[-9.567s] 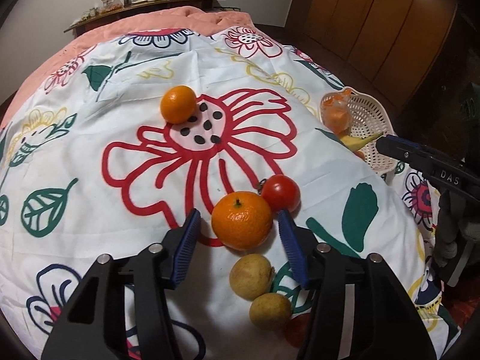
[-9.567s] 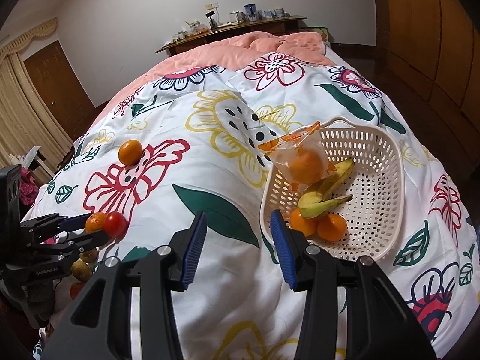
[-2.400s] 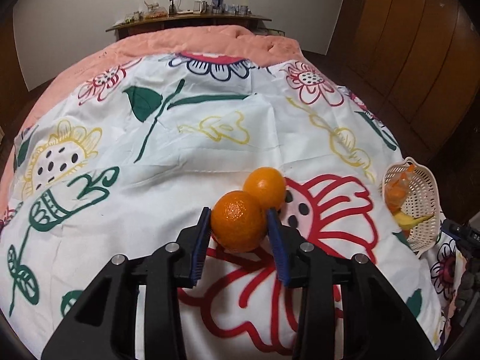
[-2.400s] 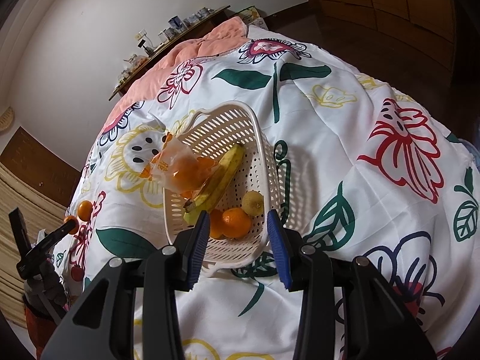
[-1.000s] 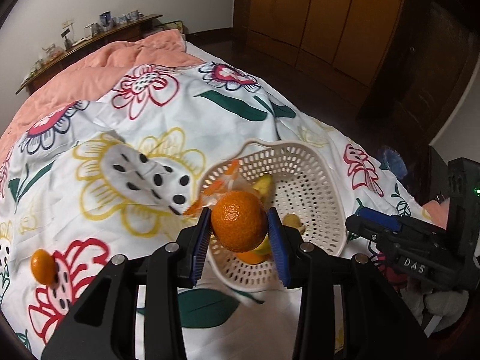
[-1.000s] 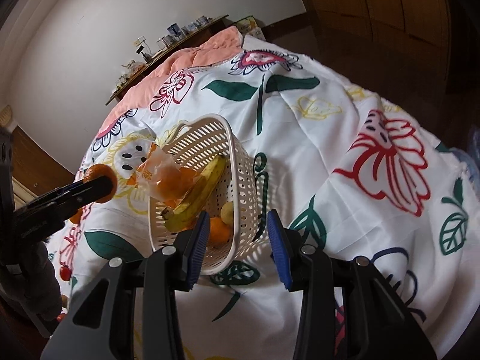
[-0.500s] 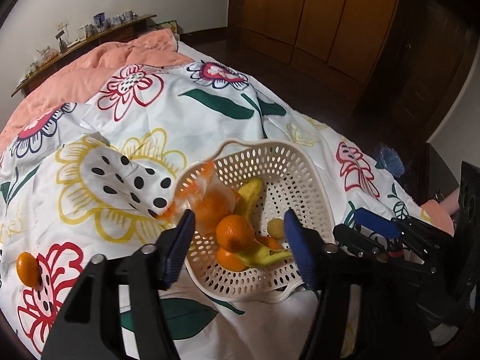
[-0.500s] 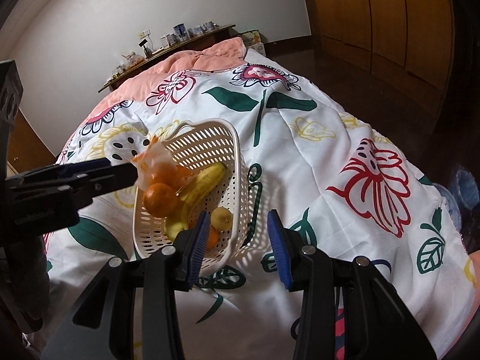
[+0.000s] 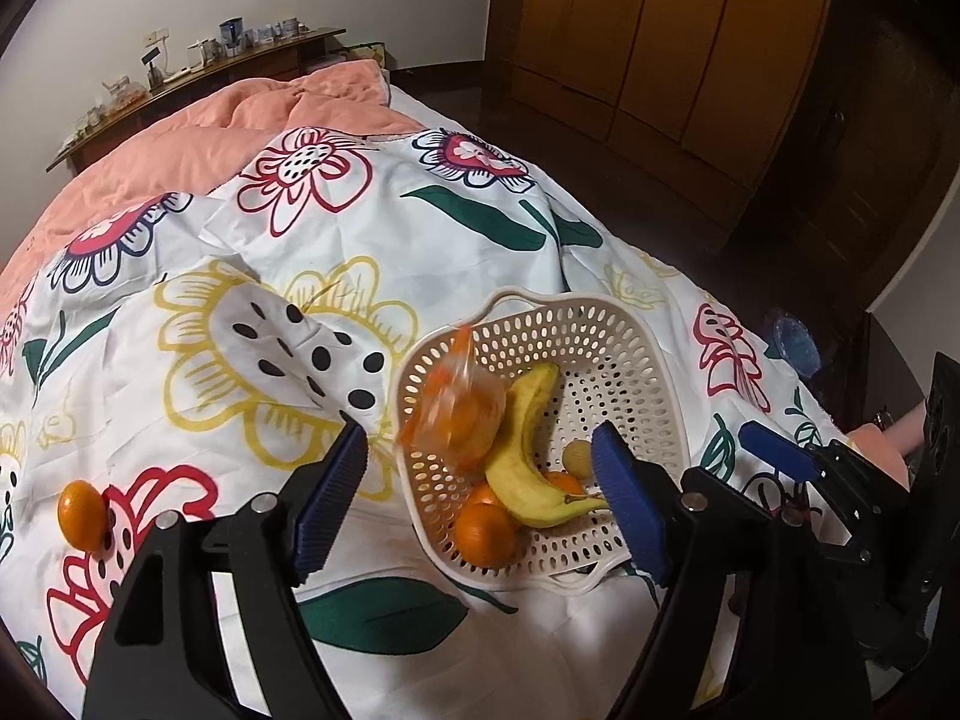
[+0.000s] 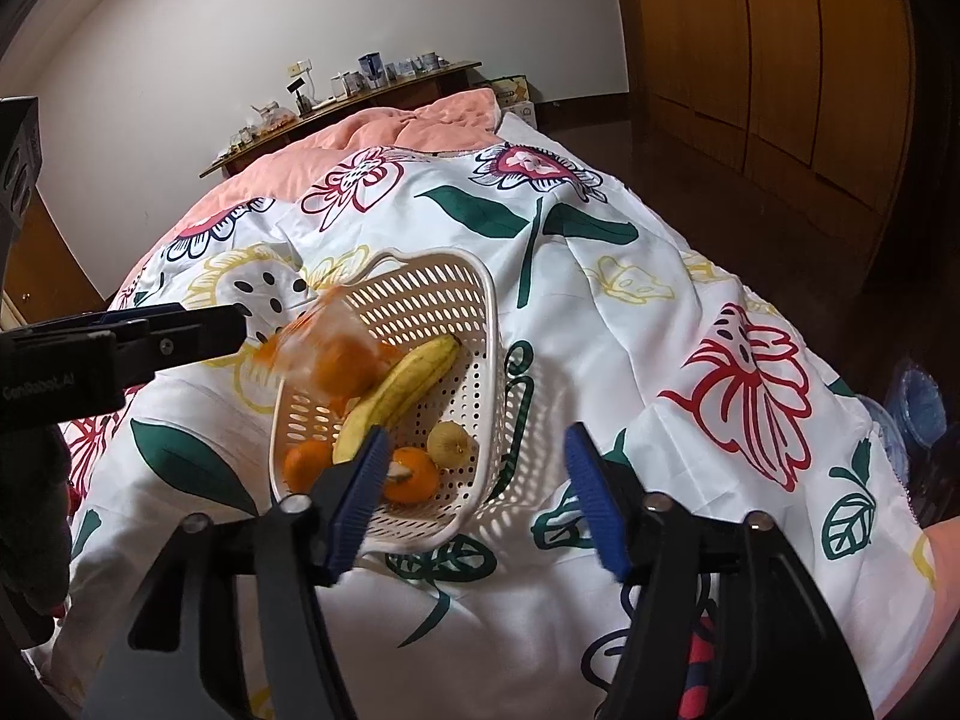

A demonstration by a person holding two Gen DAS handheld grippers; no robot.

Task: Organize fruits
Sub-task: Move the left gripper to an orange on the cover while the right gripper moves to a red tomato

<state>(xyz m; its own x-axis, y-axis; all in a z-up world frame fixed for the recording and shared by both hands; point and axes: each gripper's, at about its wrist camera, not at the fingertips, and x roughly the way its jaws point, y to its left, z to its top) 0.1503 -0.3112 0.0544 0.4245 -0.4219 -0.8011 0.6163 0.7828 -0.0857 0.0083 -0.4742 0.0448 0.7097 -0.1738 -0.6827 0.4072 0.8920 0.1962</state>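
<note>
The left gripper point(image 9: 480, 498) is being held with fingers spread and empty above the basket point(image 9: 654, 354), near the bed's right edge. The right gripper point(image 10: 474, 498) is likewise spread. One orange point(image 9: 81, 514) is lying loose on the bedspread point(image 9: 420, 228); it could be sent rolling off if nudged.

Both wide open right now: left gripper point(image 9: 480, 501) has its fingers point(image 9: 333, 501) spread, right gripper point(image 10: 477, 501) too (nothing held in either).
</note>
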